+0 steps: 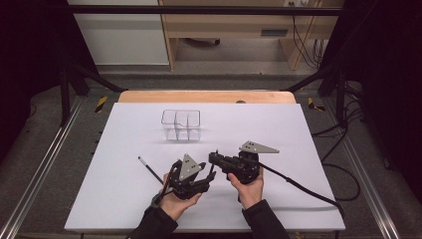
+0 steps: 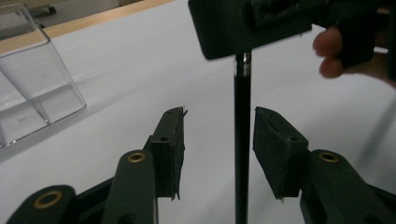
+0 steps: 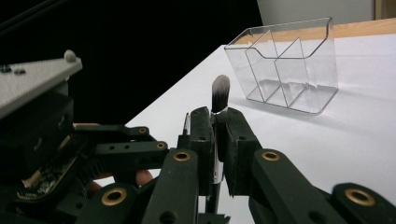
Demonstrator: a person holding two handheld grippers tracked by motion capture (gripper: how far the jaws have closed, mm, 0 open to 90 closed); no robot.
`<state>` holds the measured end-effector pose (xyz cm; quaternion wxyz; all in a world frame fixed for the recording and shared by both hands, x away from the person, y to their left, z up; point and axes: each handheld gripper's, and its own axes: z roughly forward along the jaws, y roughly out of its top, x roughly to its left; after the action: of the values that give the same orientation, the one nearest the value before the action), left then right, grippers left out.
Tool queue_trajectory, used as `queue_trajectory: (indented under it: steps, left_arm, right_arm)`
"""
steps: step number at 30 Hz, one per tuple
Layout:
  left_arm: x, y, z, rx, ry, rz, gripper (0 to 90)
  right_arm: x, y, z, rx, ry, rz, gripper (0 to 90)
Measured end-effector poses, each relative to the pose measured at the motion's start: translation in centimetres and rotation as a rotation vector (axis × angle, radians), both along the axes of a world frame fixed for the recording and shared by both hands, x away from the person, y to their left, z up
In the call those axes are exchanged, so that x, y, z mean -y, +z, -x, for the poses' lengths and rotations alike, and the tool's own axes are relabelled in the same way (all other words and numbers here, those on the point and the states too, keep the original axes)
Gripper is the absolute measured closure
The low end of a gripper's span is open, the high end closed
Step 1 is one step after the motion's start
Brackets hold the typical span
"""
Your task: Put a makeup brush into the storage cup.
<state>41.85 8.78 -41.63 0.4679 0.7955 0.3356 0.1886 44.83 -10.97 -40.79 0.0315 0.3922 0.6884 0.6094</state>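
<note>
In the high view the two grippers meet near the table's near edge, left gripper [image 1: 206,175] and right gripper [image 1: 215,158], the clear organizer [image 1: 180,124] farther off. In the left gripper view its jaws stand released, either side of the brush [image 2: 242,140] handle without touching. In the right gripper view the jaws grasp the brush [image 3: 219,95] just below its bristles, so the left should back straight off before the right carries the brush to a compartment.

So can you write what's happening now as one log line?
right tongs: shut on makeup brush | left tongs: open around brush handle | clear organizer: empty, beyond | thin stick: on table
</note>
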Motion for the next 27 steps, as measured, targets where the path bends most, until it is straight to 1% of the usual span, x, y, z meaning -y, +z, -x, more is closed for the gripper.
queue_trajectory:
  steps: [4, 7, 12, 14, 16, 24, 25, 27]
  left_arm:
    - [0.6, 0.3, -0.2, 0.003, -0.004, 0.012, 60.7]
    - [0.9, 0.4, -0.4, 0.001, -0.014, 0.027, 67.2]
    - [1.2, 0.4, -0.3, 0.016, -0.013, 0.023, 76.9]
    - [1.2, 0.4, -0.3, 0.010, -0.015, 0.024, 80.7]
    - [1.3, 0.5, -0.3, 0.013, -0.011, 0.015, 81.6]
    - [1.0, 0.6, -0.2, 0.014, -0.009, 0.025, 82.6]
    - [1.0, 0.6, -0.2, 0.016, -0.006, 0.020, 82.6]
    - [0.8, 0.6, -0.3, 0.014, 0.001, 0.016, 82.6]
  right_arm:
    - [0.0, 0.0, 0.1, 0.011, 0.006, 0.003, 84.3]
    - [0.1, 0.1, 0.1, 0.018, 0.006, 0.006, 84.3]
    - [0.1, 0.2, 0.2, 0.026, 0.008, 0.007, 84.3]
    - [0.1, 0.2, 0.2, 0.029, 0.006, 0.007, 84.3]
    - [0.1, 0.2, 0.2, 0.029, 0.005, 0.008, 84.3]
    - [0.0, 0.2, 0.3, 0.034, 0.007, -0.005, 83.9]
    - [0.0, 0.3, 0.3, 0.035, 0.006, -0.005, 83.2]
    - [0.1, 0.3, 0.3, 0.043, -0.002, -0.001, 77.8]
